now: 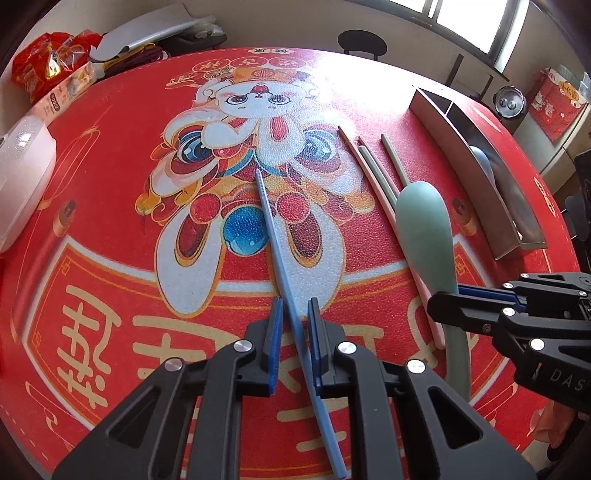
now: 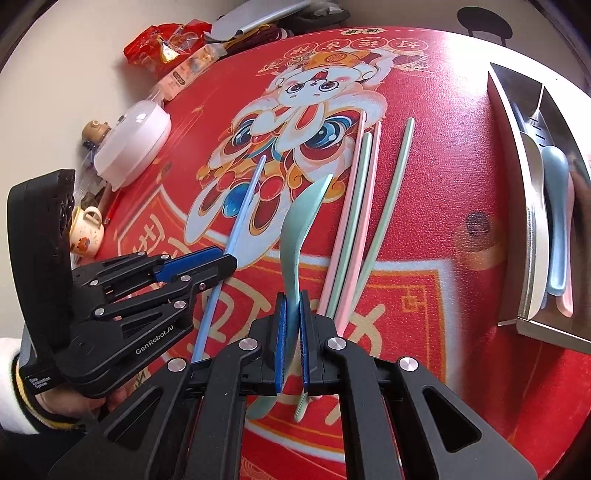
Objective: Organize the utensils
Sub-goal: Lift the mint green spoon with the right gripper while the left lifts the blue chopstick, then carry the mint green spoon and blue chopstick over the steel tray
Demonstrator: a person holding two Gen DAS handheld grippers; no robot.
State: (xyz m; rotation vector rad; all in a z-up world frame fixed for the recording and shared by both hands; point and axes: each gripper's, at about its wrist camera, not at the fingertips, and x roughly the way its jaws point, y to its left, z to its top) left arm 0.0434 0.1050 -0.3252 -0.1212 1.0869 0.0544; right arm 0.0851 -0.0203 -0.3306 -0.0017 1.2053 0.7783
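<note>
Utensils (image 2: 365, 206) on red mat (image 2: 424, 229), window (image 1: 476, 22) behind

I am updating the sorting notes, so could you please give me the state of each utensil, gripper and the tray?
Left gripper: around blue chopstick, gap visible.
Blue chopstick: flat on mat.
Right gripper: shut on green spoon.
Green spoon: held by handle.
Pink and green chopsticks: loose on mat.
Metal tray: holds spoons.
</note>
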